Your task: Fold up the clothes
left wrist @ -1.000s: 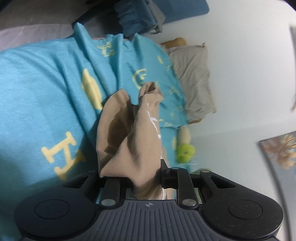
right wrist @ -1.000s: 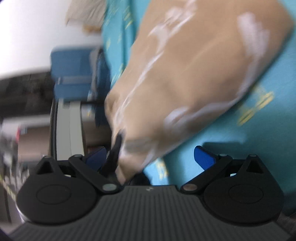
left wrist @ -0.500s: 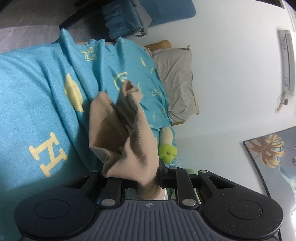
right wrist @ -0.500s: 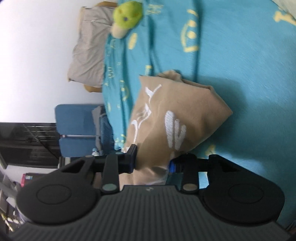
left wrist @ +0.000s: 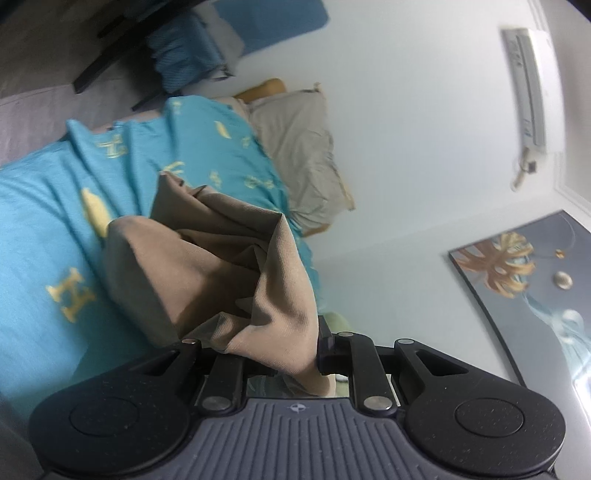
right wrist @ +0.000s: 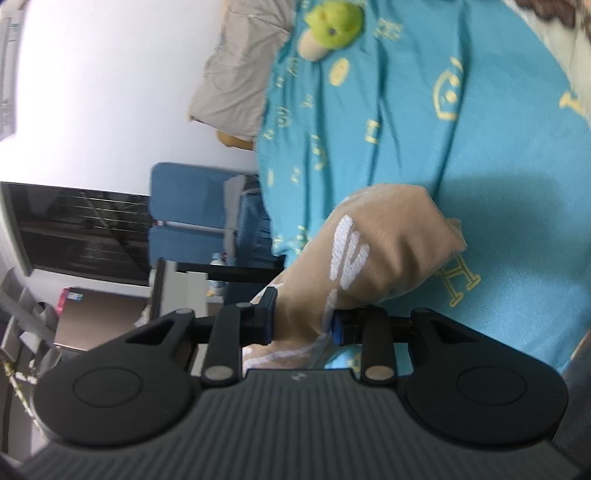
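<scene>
While both claws stay clamped on the tan garment (left wrist: 221, 266), left claw (left wrist: 273, 354) and right claw (right wrist: 301, 321) lift it bunched ahead, probably just clear of the bed (right wrist: 498, 155).

Ahead of the left gripper (left wrist: 273, 354), bunched tan garment (left wrist: 221, 266) pinched between the jaws and blocking most of the forward view, with open teal bedspread (left wrist: 40, 236) to its left and bare wall (left wrist: 406, 147) to its right. Farther on, passage closed off by a beige pillow (left wrist: 299, 147) at the bed's end and a blue chair (left wrist: 192, 51) beyond the bed's edge. Ahead of the right gripper (right wrist: 301, 321), likewise clamped on the tan cloth, flat bedspread free beyond and to the right, up to a green plush toy (right wrist: 332, 22) lying beside the pillow.
</scene>
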A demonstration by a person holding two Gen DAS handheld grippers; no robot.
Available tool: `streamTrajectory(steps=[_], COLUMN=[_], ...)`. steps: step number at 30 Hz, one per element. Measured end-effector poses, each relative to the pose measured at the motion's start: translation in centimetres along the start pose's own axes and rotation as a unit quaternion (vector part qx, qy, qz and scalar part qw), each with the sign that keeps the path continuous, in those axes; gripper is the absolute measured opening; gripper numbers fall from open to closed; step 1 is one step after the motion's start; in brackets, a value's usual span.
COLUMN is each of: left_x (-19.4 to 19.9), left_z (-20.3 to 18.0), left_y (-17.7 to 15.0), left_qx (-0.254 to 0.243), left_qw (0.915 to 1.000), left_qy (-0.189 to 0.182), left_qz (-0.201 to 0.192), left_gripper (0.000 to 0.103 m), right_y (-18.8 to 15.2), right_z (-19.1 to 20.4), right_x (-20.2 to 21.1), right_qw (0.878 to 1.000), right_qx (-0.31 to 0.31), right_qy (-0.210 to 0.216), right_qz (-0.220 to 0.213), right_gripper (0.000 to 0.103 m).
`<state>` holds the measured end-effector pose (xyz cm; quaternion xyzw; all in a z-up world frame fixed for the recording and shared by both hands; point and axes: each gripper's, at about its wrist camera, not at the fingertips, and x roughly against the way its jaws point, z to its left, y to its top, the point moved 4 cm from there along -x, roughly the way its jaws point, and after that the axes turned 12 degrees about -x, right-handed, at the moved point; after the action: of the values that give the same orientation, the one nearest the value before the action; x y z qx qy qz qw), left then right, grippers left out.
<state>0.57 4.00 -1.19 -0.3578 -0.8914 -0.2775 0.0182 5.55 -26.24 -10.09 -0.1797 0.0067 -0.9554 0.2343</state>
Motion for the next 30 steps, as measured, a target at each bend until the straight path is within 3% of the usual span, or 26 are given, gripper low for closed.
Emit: streamTrajectory(steps=[3, 8, 12, 16, 23, 26, 30], left_x=[1.3, -3.4, -10.4, -20.7, -37.6, -42.3, -45.6], left_z=[-3.4, -10.5, -16.5, -22.9, -34.3, -37.0, -35.8], left_y=[-0.2, -1.5, -3.4, -5.1, -8.5, -10.9, -15.2], left_qx=[-0.014, -0.028, -0.033, -0.035, -0.040, -0.052, -0.092], left_qw=[0.9998, 0.9985, 0.9952, 0.9888, 0.9690, 0.9592, 0.9499], left_qy=[-0.011, -0.043, -0.076, -0.116, -0.197, -0.223, -0.225], left_qz=[0.004, 0.021, 0.053, 0.087, 0.144, 0.165, 0.196], left_gripper=[0.018, 0.018, 0.018, 0.018, 0.018, 0.019, 0.020], right_y=[0.8, 4.9, 11.1, 18.9, 29.9, 32.4, 34.0], right_z=[1.6, 4.9, 7.7, 12.0, 19.5, 20.6, 18.3], right_x=[2.9, 7.7, 11.6, 16.6, 25.3, 27.8, 29.1], right_qw=[1.000, 0.998, 0.995, 0.987, 0.954, 0.936, 0.921], right_qx=[-0.005, 0.010, 0.026, 0.055, 0.124, 0.152, 0.168], right_qy=[0.027, 0.050, 0.052, 0.051, 0.044, 0.039, 0.021], right_qz=[-0.009, -0.039, -0.076, -0.141, -0.269, -0.314, -0.351], right_gripper=[0.032, 0.032, 0.032, 0.032, 0.032, 0.032, 0.032])
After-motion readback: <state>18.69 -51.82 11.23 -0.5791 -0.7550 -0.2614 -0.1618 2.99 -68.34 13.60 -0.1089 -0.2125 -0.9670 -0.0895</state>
